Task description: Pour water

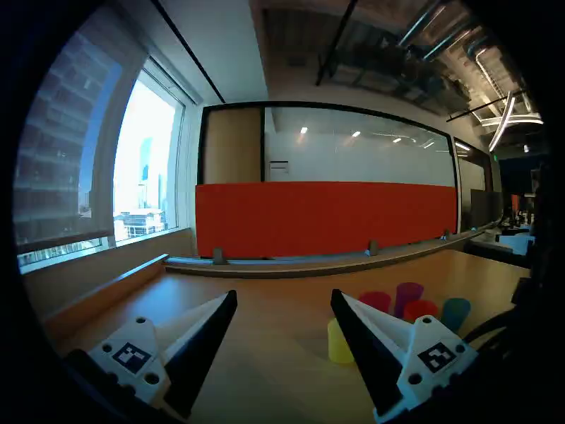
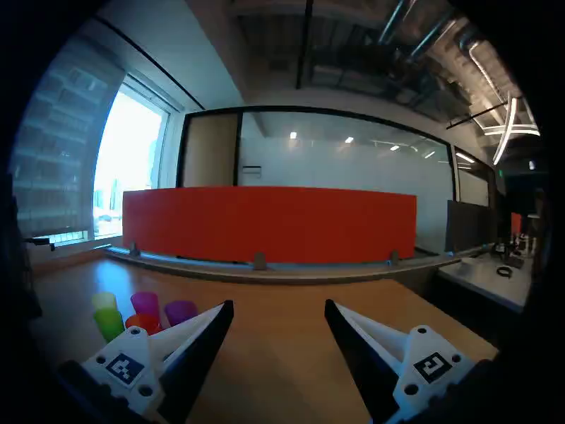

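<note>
Left gripper (image 1: pixel 282 297) and right gripper (image 2: pixel 277 305) hover over the table (image 1: pixel 282 374), jaws open and empty, colored cups (image 1: pixel 408 293) clustered nearby.

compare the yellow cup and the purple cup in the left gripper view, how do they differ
Colour: the yellow cup is pale yellow, the purple cup violet. Place: the yellow cup stands alone, nearer the left gripper; the purple cup stands farther back among other cups. Both are small plain cups standing on the wooden desk.
</note>
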### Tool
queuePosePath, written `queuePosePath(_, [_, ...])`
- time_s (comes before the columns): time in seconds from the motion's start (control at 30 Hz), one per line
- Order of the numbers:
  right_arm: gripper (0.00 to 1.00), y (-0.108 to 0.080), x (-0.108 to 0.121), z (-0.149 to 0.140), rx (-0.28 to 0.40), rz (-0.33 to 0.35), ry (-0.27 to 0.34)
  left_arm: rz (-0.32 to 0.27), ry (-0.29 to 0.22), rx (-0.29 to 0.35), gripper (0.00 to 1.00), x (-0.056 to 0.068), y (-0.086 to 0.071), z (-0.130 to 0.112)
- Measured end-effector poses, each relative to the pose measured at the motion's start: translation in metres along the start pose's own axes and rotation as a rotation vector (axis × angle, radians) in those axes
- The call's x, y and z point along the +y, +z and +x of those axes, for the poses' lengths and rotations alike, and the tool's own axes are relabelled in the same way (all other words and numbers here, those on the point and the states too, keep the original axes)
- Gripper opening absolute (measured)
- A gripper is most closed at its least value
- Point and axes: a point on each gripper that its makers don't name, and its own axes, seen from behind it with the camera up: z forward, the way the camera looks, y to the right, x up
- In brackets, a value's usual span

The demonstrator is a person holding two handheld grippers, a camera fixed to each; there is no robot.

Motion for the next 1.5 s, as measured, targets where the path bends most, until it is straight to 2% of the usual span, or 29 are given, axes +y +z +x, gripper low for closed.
queuePosePath(0.27, [1.0, 0.005, 0.001, 0.048, 0.012, 0.021, 0.002, -0.037, 0.022, -0.04, 0.99, 0.003, 0.007, 0.024])
queuePosePath(0.47, [1.0, 0.006, -0.001, 0.074, 0.013, 0.047, 0.026, -0.058, 0.045, -0.029, 0.99, 0.001, 0.013, 0.059])
queuePosePath(0.67, [1.0, 0.007, 0.0, 0.085, -0.009, 0.062, 0.025, -0.086, 0.063, -0.01, 0.99, 0.005, 0.016, 0.09])
queuePosePath(0.87, [1.0, 0.007, -0.005, 0.086, -0.018, 0.093, 0.028, -0.117, 0.063, -0.031, 0.99, 0.011, 0.019, 0.089])
queuePosePath(1.07, [1.0, 0.007, -0.017, 0.088, -0.027, 0.17, 0.035, -0.138, 0.076, -0.042, 0.99, 0.015, 0.021, 0.085])
queuePosePath(1.17, [1.0, 0.005, -0.026, 0.089, -0.036, 0.228, 0.036, -0.16, 0.062, -0.044, 0.99, 0.018, 0.021, 0.084])
queuePosePath(1.5, [1.0, -0.01, -0.063, 0.09, -0.065, 0.429, -0.002, -0.306, 0.04, -0.063, 0.99, 0.04, 0.014, 0.08])
